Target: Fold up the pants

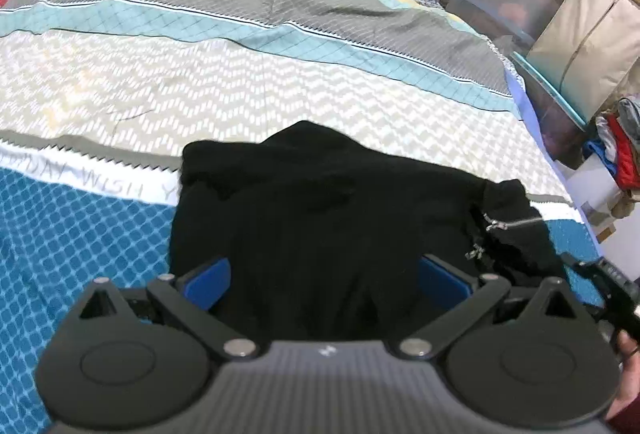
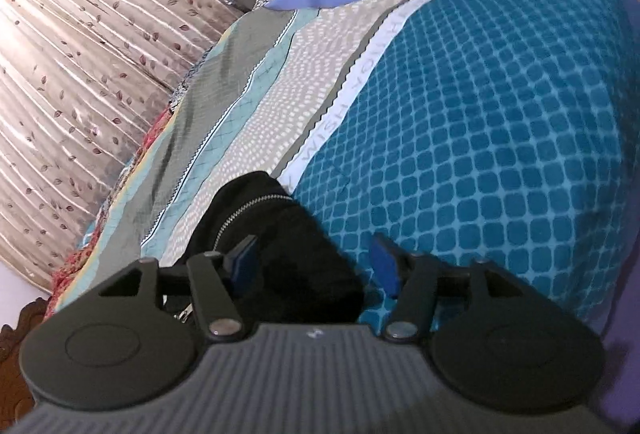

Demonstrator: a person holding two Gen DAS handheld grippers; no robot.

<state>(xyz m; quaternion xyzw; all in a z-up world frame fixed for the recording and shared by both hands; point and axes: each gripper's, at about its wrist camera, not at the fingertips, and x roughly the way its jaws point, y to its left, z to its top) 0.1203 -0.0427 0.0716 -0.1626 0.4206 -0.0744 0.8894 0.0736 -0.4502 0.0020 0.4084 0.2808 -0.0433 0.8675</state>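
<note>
- Pants, black and already bunched into a compact bundle, lie on the bed at the lower centre of the left wrist view, across the border between the blue checked band and the pale zigzag band of the bedspread.
- Left hand-held gripper hovers over the near edge of the bundle, blue pads spread wide with cloth between them but not pinched.
- Right hand-held gripper is also parted; its left pad sits against the black fabric near the zipper, its right pad over bare bedspread, so nothing is clamped.
- Judging from the neat bundle, the step looks like letting go and tidying the last fold.
- To do it well, lift each hand-held gripper clear without dragging cloth, so the layers stay stacked.
- Watch the zipper and metal pulls at the right edge of the left view: a pad could snag there and pull the fold open.
- If an edge sticks out, press it flat rather than re-gripping.
</note>
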